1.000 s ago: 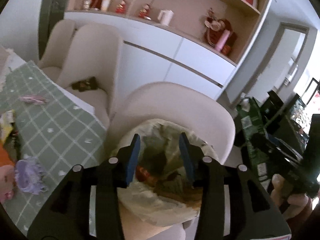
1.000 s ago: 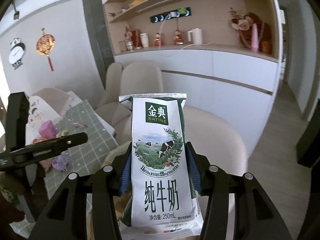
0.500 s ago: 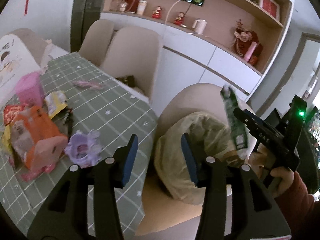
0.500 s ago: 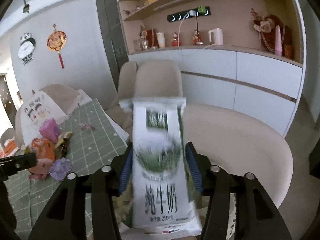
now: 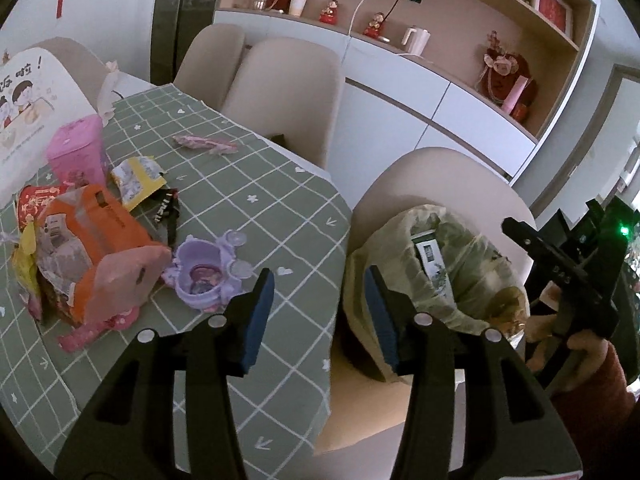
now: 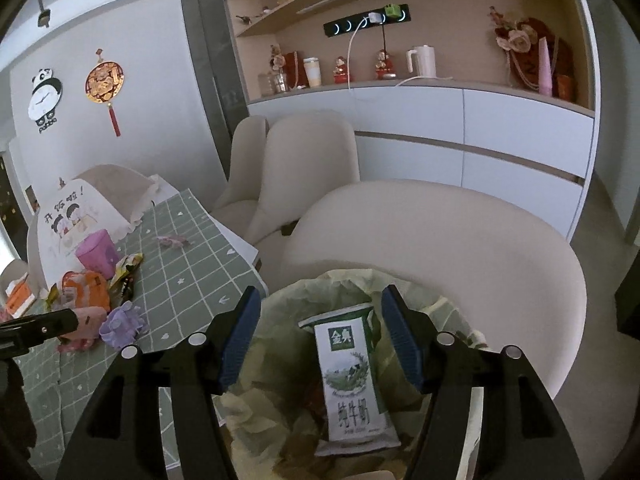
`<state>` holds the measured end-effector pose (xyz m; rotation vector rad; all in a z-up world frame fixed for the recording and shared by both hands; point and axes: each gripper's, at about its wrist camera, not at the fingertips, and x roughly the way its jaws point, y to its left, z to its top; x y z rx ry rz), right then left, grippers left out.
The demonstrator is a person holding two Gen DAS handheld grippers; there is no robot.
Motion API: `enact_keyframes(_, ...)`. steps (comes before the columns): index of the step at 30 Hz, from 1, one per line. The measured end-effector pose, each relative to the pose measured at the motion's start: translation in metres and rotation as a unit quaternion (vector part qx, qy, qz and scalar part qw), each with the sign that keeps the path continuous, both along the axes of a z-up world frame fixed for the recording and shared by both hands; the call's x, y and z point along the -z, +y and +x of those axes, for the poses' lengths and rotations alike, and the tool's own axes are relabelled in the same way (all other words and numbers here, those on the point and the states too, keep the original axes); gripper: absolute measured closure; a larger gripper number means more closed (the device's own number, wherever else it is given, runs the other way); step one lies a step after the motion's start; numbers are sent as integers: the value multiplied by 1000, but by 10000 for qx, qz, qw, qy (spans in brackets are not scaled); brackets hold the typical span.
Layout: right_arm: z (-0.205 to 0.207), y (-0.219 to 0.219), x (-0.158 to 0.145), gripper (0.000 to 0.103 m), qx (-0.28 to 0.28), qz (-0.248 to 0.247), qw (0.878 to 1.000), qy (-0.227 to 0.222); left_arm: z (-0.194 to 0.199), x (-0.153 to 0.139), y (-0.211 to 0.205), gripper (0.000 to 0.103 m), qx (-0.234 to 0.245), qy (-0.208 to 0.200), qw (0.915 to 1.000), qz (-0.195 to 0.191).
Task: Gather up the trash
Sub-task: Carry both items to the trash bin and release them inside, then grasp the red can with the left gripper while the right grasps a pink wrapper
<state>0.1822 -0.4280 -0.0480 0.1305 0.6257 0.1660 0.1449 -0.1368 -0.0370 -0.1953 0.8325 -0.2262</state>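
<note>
A white-and-green milk carton (image 6: 352,380) lies inside the yellowish trash bag (image 6: 280,320), which sits on a beige chair (image 6: 460,248). My right gripper (image 6: 320,300) hovers over the bag's mouth; its jaws are opening and stand clear of the carton below them. My left gripper (image 5: 318,280) is open and empty, above the gap between the table's corner and the trash bag (image 5: 460,264). The milk carton (image 5: 434,258) pokes up inside the bag there. Trash lies on the green checked tablecloth (image 5: 256,208): a purple plastic cup (image 5: 204,280), an orange pouch (image 5: 100,248), a yellow wrapper (image 5: 136,176) and a pink wrapper (image 5: 206,144).
A pink cup (image 5: 78,152) and a white cartoon-printed cover (image 5: 24,100) stand at the table's far left. Two more beige chairs (image 5: 288,96) line the table's far side. White cabinets with shelves (image 6: 440,120) run along the back wall. A hand (image 5: 576,348) holds the right gripper.
The right gripper let go of the milk carton, which dropped into the bag, and its jaws spread wider. The left gripper swung from over the bag toward the table's corner.
</note>
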Motion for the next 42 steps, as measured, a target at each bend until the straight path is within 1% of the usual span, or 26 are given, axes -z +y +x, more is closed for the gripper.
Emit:
enact_keyframes(4,-1,15,-5,43,-35,-45,10000,40,3,-1,19,58,-107,-45,9999,26)
enact_keyframes(6,4,27,-4,43,-110,-70,9998,169,5,-1,32,58,-193,-69,9998,42)
enact_keyframes(9,12,44,-4,43,-221,-62,9995,211,9,-1,54,58,-319,-90,9994,82)
enact_keyframes(12,24,69,-1,43,-435,-38,9986,313,10,-3,79,58,-442,-172,9987,159)
enact_keyframes(15,40,106,3,43,-539,-193,9978,331,12,-5,110,58,-524,-221,9981,226)
enact_keyframes(19,57,147,12,43,-676,-207,9964,463,19,-6,150,58,-607,-190,9977,223)
enact_keyframes(21,62,165,17,43,-633,-298,9960,561,21,-8,171,58,-701,-215,9971,192)
enact_keyframes(24,64,193,26,43,-384,-746,9945,625,22,-9,203,57,-836,-301,9957,277)
enact_keyframes(25,63,197,28,43,-330,-825,9940,642,20,-7,219,55,-888,-309,9951,319)
enact_keyframes(27,62,205,33,43,-300,-901,9928,736,18,-2,236,54,-955,-236,9946,327)
enact_keyframes(29,63,211,40,43,-191,-981,9907,927,13,8,253,54,-1093,-97,9936,253)
enact_keyframes(30,64,211,42,43,-142,-993,9900,996,8,13,261,54,-1154,-24,9932,155)
enact_keyframes(32,66,211,48,43,-170,-917,9888,1163,2,19,265,54,-1170,62,9931,-15)
enact_keyframes(34,68,211,51,43,-346,-758,9883,1280,-3,26,266,54,-1155,175,9929,-209)
enact_keyframes(37,70,212,53,43,-484,-706,9872,1342,-8,32,257,54,-1072,242,9931,-418)
enact_keyframes(38,70,213,53,43,-522,-648,9872,1363,-8,32,253,53,-1017,215,9938,-397)
enact_keyframes(40,72,215,56,43,-632,-547,9864,1413,-7,33,240,53,-785,133,9968,-102)
enact_keyframes(42,74,219,58,43,-772,-665,9832,1517,-4,34,234,53,-670,116,9976,128)
